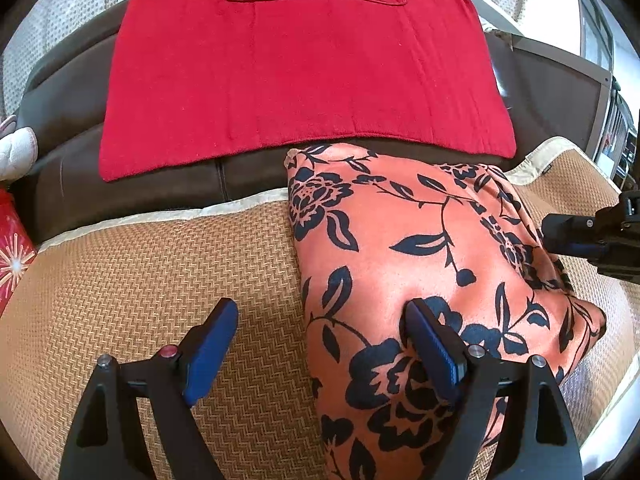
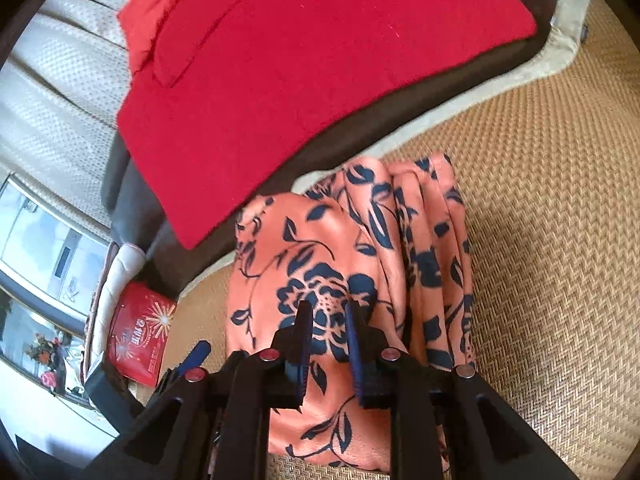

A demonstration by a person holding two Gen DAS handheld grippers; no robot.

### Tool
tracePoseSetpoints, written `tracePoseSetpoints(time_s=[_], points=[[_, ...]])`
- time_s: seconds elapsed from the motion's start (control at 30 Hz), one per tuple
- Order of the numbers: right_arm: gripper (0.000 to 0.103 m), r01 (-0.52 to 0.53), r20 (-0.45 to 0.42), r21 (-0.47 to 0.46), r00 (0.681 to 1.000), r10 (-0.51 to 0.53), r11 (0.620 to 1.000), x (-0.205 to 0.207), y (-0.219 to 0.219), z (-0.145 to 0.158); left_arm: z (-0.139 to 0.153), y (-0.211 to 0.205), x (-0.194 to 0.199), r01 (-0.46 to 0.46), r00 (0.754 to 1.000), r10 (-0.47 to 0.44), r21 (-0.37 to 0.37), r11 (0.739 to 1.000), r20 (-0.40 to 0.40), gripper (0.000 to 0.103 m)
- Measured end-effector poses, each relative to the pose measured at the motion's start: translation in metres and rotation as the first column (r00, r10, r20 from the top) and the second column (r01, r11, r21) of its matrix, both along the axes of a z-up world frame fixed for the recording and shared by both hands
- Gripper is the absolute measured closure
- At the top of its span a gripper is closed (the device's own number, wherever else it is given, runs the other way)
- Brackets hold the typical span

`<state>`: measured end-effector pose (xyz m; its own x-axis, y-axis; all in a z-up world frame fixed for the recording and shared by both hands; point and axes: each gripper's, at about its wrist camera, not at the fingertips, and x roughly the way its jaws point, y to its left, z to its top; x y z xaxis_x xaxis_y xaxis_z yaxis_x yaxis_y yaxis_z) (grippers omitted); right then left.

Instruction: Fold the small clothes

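Note:
An orange garment with a dark blue flower print [image 1: 420, 264] lies folded into a compact bundle on a woven tan mat [image 1: 140, 280]. My left gripper [image 1: 320, 340] is open; its right finger rests on the garment's near part and its left finger is over the mat. In the right wrist view the same garment [image 2: 320, 248] lies under my right gripper [image 2: 329, 320], whose jaws stand a narrow gap apart just above the cloth, holding nothing. The right gripper's body [image 1: 600, 236] shows at the right edge of the left wrist view.
A red towel [image 1: 296, 72] lies spread on a dark brown sofa seat [image 1: 120, 188] behind the mat. A red printed bag [image 2: 140, 332] stands at the mat's left side. Beige dotted cushions [image 2: 60, 80] lie beyond the sofa edge.

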<state>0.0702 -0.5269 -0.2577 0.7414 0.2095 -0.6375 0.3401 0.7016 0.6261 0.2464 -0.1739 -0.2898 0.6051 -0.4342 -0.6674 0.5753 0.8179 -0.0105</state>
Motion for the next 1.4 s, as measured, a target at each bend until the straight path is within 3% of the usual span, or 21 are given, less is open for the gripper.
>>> tracePoseSetpoints(time_s=[0.3, 0.4, 0.5, 0.73, 0.83, 1.0, 1.4], points=[[0.083, 0.008, -0.022, 0.012, 1.000, -0.008, 1.000, 0.009, 0.003, -0.009, -0.001, 0.000, 0.000, -0.003, 1.000, 0.003, -0.002, 1.000, 0.004, 0.016], [0.070, 0.008, -0.080, 0.029, 0.997, -0.005, 1.000, 0.020, 0.004, -0.025, -0.001, 0.001, 0.000, -0.003, 1.000, 0.003, -0.001, 1.000, 0.004, 0.016], [0.068, 0.003, -0.080, 0.035, 0.997, -0.001, 0.999, 0.024, 0.005, -0.028, -0.001, 0.002, 0.000, -0.003, 1.000, 0.003, -0.001, 1.000, 0.003, 0.016], [0.063, 0.051, 0.019, 0.016, 0.999, -0.051, 0.999, 0.011, 0.000, -0.009, 0.002, 0.007, 0.001, -0.010, 1.000, 0.010, -0.008, 1.000, 0.010, 0.016], [0.034, 0.090, 0.046, 0.022, 0.995, -0.091, 0.996, 0.005, -0.006, -0.005, 0.004, 0.010, 0.002, -0.014, 1.000, 0.014, -0.010, 1.000, 0.014, 0.016], [0.034, 0.125, 0.094, 0.003, 0.988, -0.125, 0.992, -0.002, -0.009, 0.004, 0.006, 0.013, 0.004, -0.025, 1.000, 0.026, -0.018, 1.000, 0.018, 0.016], [0.034, 0.124, 0.092, 0.005, 0.988, -0.124, 0.992, -0.005, -0.011, 0.006, 0.010, 0.015, 0.007, -0.056, 0.998, 0.057, -0.032, 0.998, 0.020, 0.016]])
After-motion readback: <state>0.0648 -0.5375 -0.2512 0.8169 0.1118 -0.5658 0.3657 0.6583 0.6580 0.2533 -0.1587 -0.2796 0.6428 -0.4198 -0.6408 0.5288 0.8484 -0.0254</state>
